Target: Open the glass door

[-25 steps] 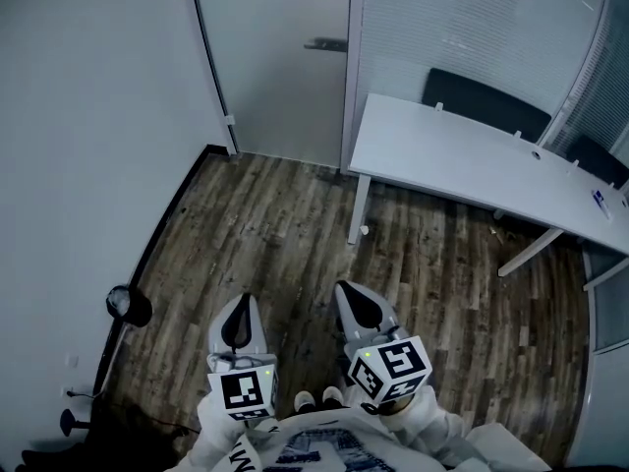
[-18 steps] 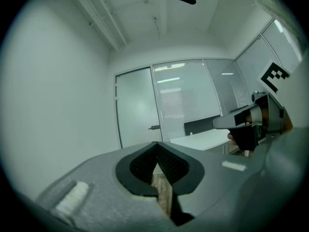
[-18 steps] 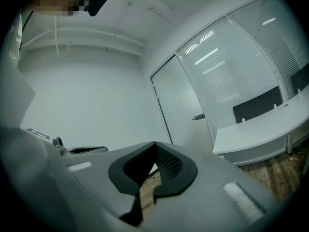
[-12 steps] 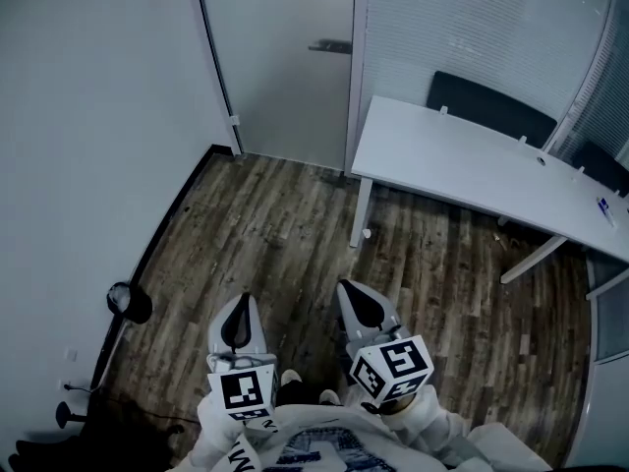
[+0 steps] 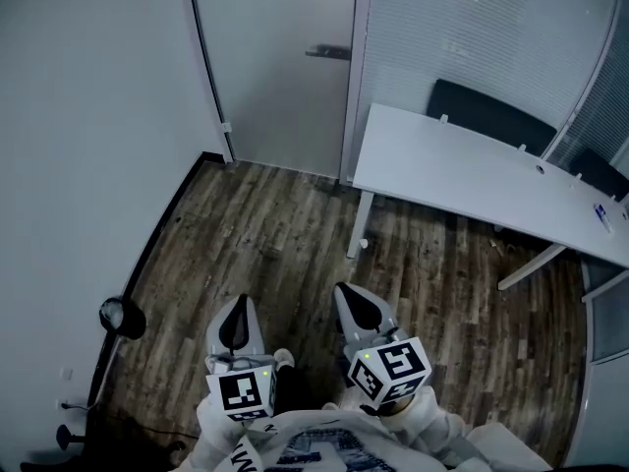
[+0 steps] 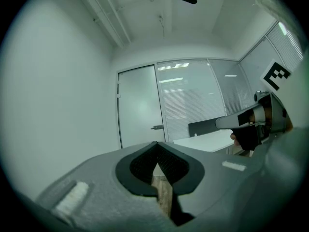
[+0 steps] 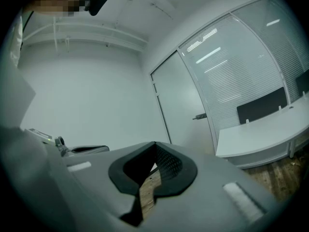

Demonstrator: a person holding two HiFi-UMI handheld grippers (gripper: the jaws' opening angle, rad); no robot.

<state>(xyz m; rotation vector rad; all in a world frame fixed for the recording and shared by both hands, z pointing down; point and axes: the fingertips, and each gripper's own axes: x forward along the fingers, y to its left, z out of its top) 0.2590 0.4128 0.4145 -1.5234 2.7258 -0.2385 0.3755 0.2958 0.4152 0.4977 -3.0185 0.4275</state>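
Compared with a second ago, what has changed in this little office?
The person has stepped toward the frosted glass door; a white shoe now shows between the grippers. The left gripper and right gripper stayed shut, empty, side by side; the door stays closed.

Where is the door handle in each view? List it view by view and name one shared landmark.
Head view: the door handle sits near the top edge, about centre.
Left gripper view: the door handle is at the centre of the picture.
Right gripper view: the door handle is right of centre, at mid-height.
Shared landmark: the white desk, to the handle's right and lower in every view.
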